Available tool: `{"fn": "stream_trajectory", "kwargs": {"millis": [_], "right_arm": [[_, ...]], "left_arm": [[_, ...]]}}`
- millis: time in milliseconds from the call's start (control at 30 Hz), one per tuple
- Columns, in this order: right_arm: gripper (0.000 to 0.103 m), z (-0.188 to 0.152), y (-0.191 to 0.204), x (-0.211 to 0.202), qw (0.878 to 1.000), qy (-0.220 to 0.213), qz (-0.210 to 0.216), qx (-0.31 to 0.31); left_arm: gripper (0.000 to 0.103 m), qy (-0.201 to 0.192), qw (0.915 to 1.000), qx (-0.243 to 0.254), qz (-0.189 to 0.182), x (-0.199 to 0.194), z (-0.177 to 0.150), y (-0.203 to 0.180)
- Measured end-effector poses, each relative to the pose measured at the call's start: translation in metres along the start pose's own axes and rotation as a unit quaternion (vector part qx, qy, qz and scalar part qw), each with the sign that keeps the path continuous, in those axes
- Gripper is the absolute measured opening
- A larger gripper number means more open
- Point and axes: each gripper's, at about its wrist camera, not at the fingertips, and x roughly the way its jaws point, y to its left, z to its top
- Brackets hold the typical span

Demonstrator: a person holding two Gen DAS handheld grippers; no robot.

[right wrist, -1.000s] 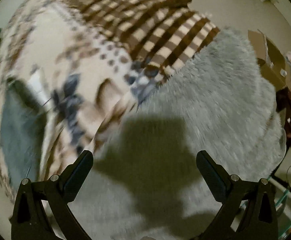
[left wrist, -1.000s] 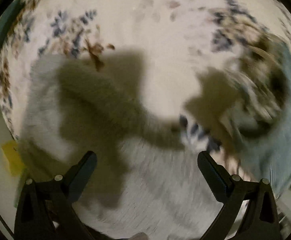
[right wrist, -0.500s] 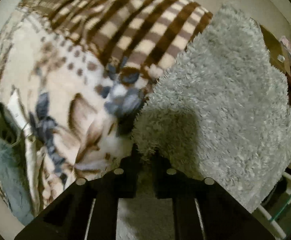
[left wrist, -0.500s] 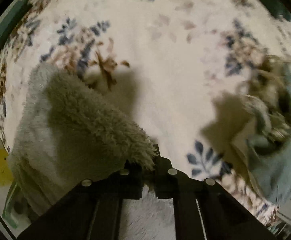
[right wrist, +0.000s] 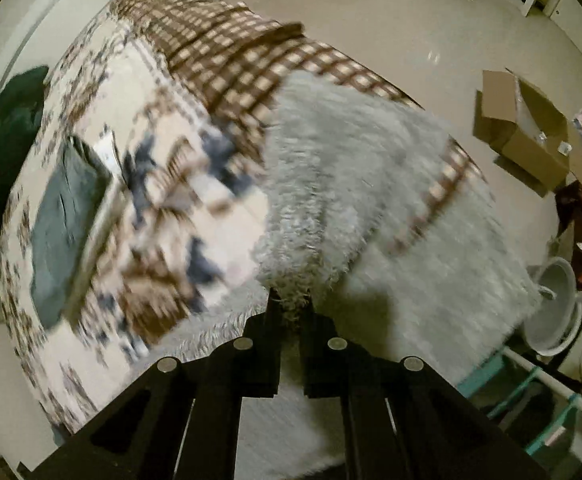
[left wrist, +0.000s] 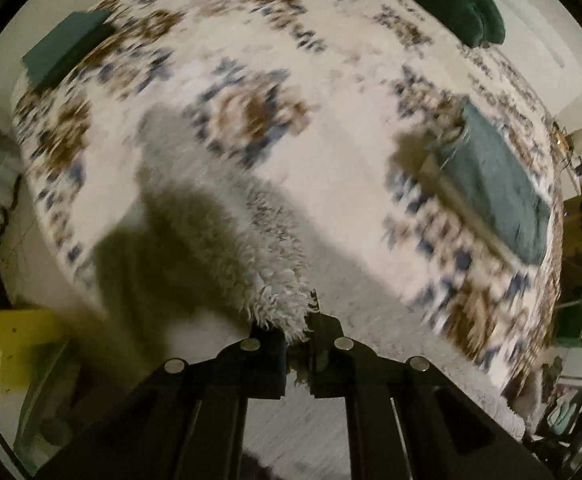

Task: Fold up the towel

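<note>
Left wrist view: the left claw (left wrist: pixel 297 330) is seen pressed together on a corner of the shaggy grey towel (left wrist: pixel 227 240), the pile bunched between the pads. The corner is held clear of the bed (left wrist: pixel 347 128), whose floral cover fills the view, while the rest of the towel trails down toward the bed's near left edge. The lift is judged to serve carrying this corner across for a fold.

Right wrist view: the right claw (right wrist: pixel 291 312) is likewise pinched on another towel (right wrist: pixel 355 168) corner. The cloth is draped over the checked blanket (right wrist: pixel 227 60) at the bed's far edge. A matching grip on both corners is judged to keep the raised edge straight.
</note>
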Motion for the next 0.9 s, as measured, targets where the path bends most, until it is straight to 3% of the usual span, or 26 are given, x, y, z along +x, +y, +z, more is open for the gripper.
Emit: {"fn": "stream_trajectory", "kwargs": {"millis": [100,267,400,500,567,600,633,667,700,767,900], "right_arm": [[0.007,-0.039,-0.040,-0.013,0.999,0.017,-0.021,-0.022],[0.007,-0.092,-0.099,0.011,0.996,0.059,-0.059,-0.034],[0.007,-0.116,-0.129,0.043,0.992,0.087,-0.083,-0.038],[0.007,-0.122,-0.139,0.065,0.989,0.113,-0.088,-0.047],[0.022,-0.124,-0.147,0.067,0.988,0.128,-0.075,-0.043],[0.027,-0.122,-0.153,0.063,0.989,0.135,-0.055,-0.039],[0.041,-0.120,-0.158,0.055,0.989,0.135,-0.042,-0.035],[0.054,-0.119,-0.161,0.045,0.990,0.130,-0.040,-0.034],[0.058,-0.118,-0.164,0.032,0.992,0.116,-0.036,-0.036],[0.074,-0.114,-0.161,0.006,0.995,0.073,-0.032,-0.058],[0.087,-0.092,-0.123,0.000,0.991,0.007,-0.041,-0.129]], "left_arm": [[0.005,0.026,0.9994,-0.007,0.023,0.014,-0.040,0.036],[0.005,0.074,0.9946,-0.025,0.069,0.073,-0.090,0.083],[0.006,0.101,0.9905,-0.043,0.084,0.117,-0.109,0.102],[0.009,0.107,0.9886,-0.046,0.095,0.123,-0.112,0.102],[0.011,0.094,0.9909,-0.045,0.084,0.111,-0.111,0.097],[0.016,0.087,0.9919,-0.041,0.084,0.104,-0.110,0.094],[0.022,0.076,0.9929,-0.036,0.084,0.096,-0.109,0.092],[0.040,0.062,0.9942,-0.029,0.083,0.086,-0.108,0.087],[0.068,0.049,0.9954,-0.021,0.080,0.078,-0.107,0.083],[0.090,0.023,0.9953,-0.004,0.094,0.063,-0.104,0.070],[0.090,-0.010,0.9915,0.051,0.119,0.055,-0.104,0.029]]}}
